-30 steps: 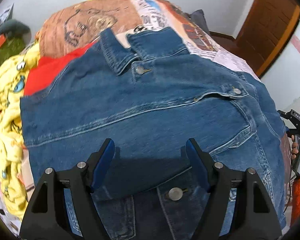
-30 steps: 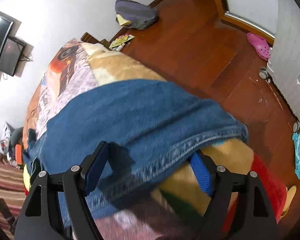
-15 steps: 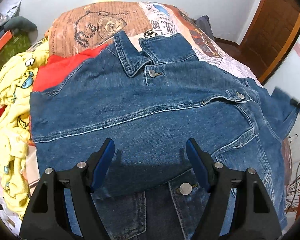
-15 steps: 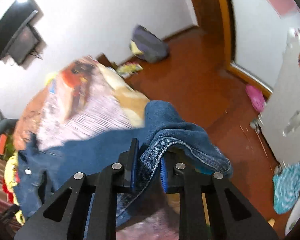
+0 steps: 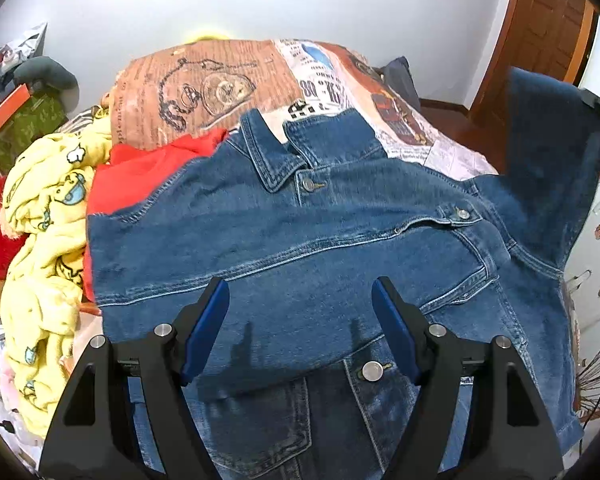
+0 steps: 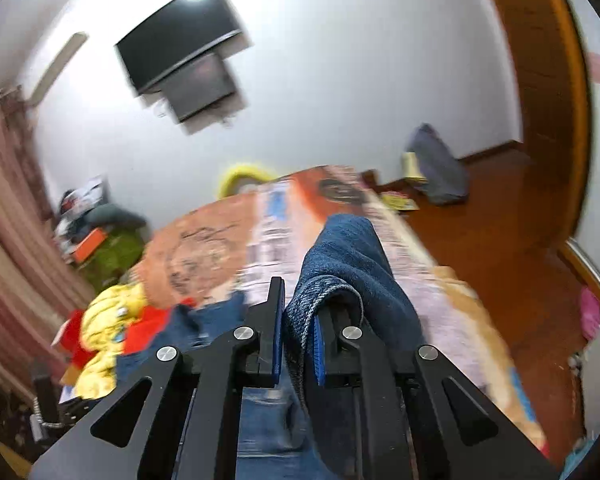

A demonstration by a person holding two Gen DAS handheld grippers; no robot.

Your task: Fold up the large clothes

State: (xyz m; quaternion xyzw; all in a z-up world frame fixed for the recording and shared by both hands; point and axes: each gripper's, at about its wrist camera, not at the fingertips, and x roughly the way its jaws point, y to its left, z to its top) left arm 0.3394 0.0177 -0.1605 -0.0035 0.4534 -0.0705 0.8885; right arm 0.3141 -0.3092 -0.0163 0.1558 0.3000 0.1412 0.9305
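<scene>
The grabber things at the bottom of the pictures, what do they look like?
Each is a black plastic claw with two fingers. The left gripper has triangle-shaped cut-outs in its frame, shiny round silver bolts, and blue pads on the inside of the fingers. The right gripper is built the same way: black frame, silver bolts, blue pads. No sleeve or hand shows.

The denim jacket (image 5: 340,248) is heavy woven cotton, matt and faintly rough, with pale raised stitching and shiny metal buttons (image 5: 372,371). The left hand-held gripper (image 5: 300,332) is matt black plastic with smooth blue pads and bright steel pins. The bed (image 5: 220,88) wears a soft printed cloth cover. The yellow garment (image 5: 40,240) looks fleecy, the red cloth (image 5: 140,176) smooth. The floor (image 6: 492,216) is glossy reddish wood, and the wall (image 6: 340,80) plain matt paint.
</scene>
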